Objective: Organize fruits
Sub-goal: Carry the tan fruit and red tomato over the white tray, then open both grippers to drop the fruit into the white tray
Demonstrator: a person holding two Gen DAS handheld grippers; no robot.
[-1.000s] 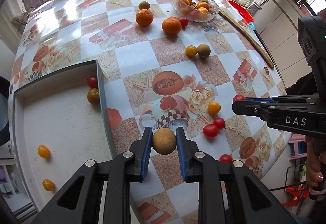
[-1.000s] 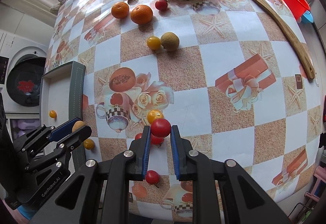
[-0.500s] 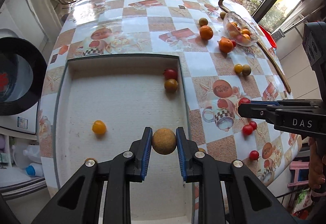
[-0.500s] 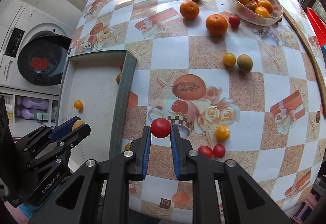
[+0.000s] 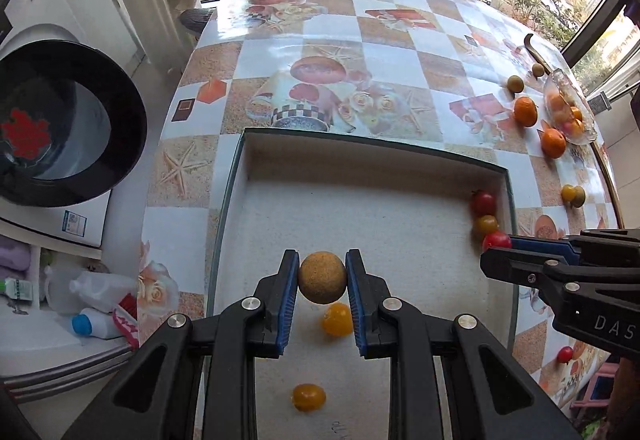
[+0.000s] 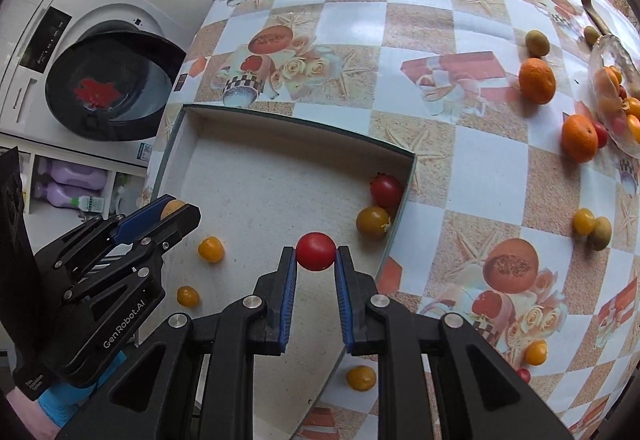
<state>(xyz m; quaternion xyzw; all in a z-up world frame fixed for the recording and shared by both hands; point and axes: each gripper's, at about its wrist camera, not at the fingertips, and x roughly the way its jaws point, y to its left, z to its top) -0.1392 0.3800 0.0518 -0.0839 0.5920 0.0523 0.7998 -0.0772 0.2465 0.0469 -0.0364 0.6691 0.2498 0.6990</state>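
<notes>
My left gripper is shut on a round tan fruit and holds it above the white tray. My right gripper is shut on a red cherry tomato above the tray's right side. In the tray lie two yellow tomatoes, plus a red tomato and an orange-brown one against the right wall. The right gripper also shows in the left wrist view, and the left gripper in the right wrist view.
Oranges, small yellow, tan and red fruits lie on the patterned tablecloth. A glass bowl of fruit stands far right. A washing machine with open door and bottles are left of the table.
Both grippers have moved left with their fruits, from beside the tray's right wall to over the tray. The tray and washing machine now fill more of both views.
</notes>
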